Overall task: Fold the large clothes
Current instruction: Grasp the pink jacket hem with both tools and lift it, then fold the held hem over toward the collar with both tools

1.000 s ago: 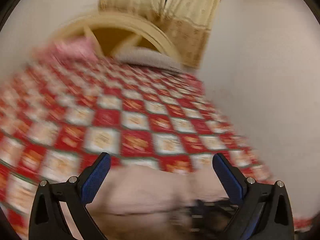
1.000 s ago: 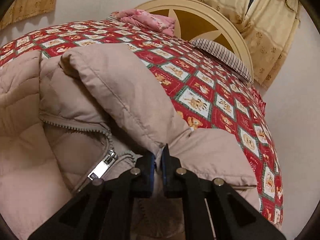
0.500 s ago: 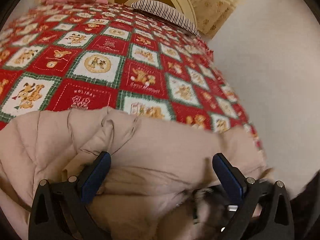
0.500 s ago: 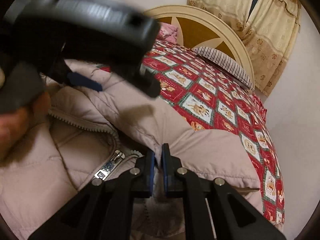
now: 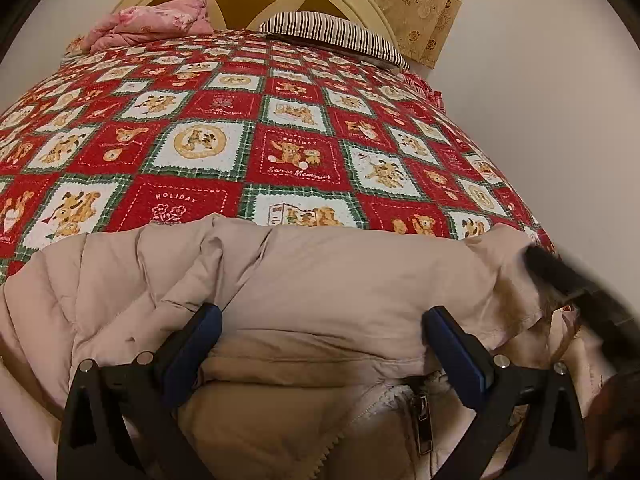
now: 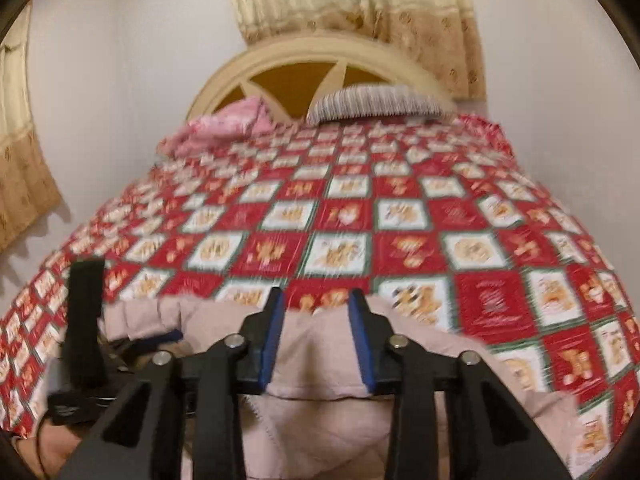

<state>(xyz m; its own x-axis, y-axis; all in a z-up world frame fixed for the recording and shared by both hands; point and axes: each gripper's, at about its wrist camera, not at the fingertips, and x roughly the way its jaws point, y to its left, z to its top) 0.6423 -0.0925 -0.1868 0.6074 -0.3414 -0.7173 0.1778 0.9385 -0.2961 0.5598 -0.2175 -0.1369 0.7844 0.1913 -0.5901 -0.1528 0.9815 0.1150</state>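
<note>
**Right gripper lets go of the jacket fold**

A second ago the right gripper [image 6: 316,336] was clamped on a fold of the beige padded jacket [image 5: 340,280]; now its jaws are opening, the blue pads stand apart, and the fabric lies below and between them, unpinched — the view is blurred. The left gripper [image 5: 322,354] has dropped from above the quilt [image 5: 296,160] to hover low over the jacket, jaws spread wide, holding nothing. The jacket's folded sleeve lies just ahead of its fingers, the zipper pull [image 5: 424,420] beneath them. The jacket rests at the near edge of the red patchwork quilt — pillows [image 5: 332,34] far behind, by the headboard [image 6: 320,64].
</note>
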